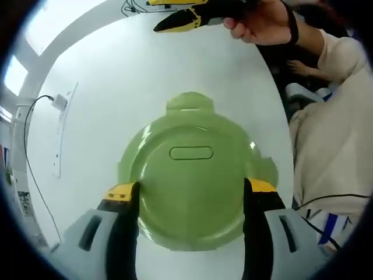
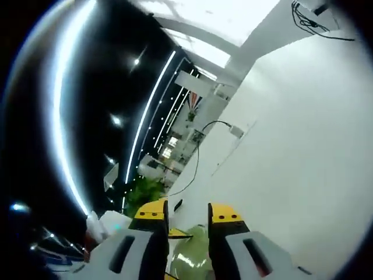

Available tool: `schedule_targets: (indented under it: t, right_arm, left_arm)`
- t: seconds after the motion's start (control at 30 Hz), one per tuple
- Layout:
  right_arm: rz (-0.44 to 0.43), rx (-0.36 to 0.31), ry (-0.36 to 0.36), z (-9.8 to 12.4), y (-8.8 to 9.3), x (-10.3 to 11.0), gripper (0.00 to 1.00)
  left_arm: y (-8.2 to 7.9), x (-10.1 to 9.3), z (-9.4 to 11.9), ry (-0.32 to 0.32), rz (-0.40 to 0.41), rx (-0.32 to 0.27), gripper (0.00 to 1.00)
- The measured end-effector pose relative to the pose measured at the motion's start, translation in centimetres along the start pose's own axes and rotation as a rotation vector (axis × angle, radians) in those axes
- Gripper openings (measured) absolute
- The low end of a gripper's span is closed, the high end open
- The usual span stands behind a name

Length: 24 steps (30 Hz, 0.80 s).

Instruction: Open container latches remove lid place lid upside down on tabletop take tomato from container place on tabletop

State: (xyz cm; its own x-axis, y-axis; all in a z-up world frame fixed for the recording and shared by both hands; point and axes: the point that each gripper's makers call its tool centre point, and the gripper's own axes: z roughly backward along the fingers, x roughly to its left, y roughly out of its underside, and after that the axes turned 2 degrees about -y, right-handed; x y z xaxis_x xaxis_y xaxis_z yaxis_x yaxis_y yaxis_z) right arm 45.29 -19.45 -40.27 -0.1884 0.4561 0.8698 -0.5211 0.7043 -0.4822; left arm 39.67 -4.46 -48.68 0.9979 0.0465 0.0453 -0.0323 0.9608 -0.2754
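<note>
In the left gripper view a round green container (image 1: 189, 186) sits on the white table with its lid (image 1: 190, 153) on. One latch tab (image 1: 190, 102) sticks out at the far side. My left gripper (image 1: 190, 189) hovers over the near half of the lid, open wide, one jaw at each side and nothing held. A hand (image 1: 265, 23) holds my right gripper (image 1: 178, 20) at the table's far end, well away from the container. In the right gripper view my right gripper (image 2: 188, 217) has a narrow gap and holds nothing. A green shape (image 2: 191, 254) shows low between its jaws.
A white strip and a small plug with a black cable (image 1: 58, 105) lie on the table at the left. More cables (image 2: 315, 20) sit at the far edge. A person in light clothes (image 1: 335, 134) stands at the right. A dark room with lights lies beyond the table.
</note>
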Motion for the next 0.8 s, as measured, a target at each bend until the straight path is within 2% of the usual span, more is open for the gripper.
schedule_targets:
  t: [0.1, 0.23, 0.33, 0.5, 0.57, 0.7, 0.8]
  right_arm:
    - [-0.016, 0.034, -0.009, -1.0, -0.2, 0.5, 0.21]
    - [-0.007, 0.100, -0.019, -2.5, -0.2, 1.2, 0.21]
    - [0.018, 0.124, -0.013, -3.5, -0.3, 1.5, 0.21]
    - [0.045, 0.227, -0.009, -5.5, 0.9, 1.6, 0.20]
    - [0.050, 0.288, -0.011, -6.4, 1.5, 1.4, 0.20]
    - [-0.006, 0.427, -0.016, -7.7, 3.5, 1.5, 0.16]
    - [-0.009, 0.465, -0.013, -8.8, 4.6, 1.1, 0.16]
  left_arm:
    - [0.0, 0.0, 0.0, 0.001, -0.001, 0.009, 0.65]
    - [0.0, 0.0, 0.0, 0.001, -0.002, 0.016, 0.65]
    - [0.0, 0.0, -0.1, 0.000, 0.001, 0.015, 0.65]
    - [-0.1, -0.5, 0.0, -0.001, 0.005, 0.009, 0.65]
    - [-0.1, -0.4, 0.0, 0.000, 0.005, 0.016, 0.65]
    - [-0.2, -0.9, 0.0, 0.002, 0.003, 0.031, 0.65]
    - [-0.2, -0.5, 0.0, 0.002, 0.003, 0.036, 0.65]
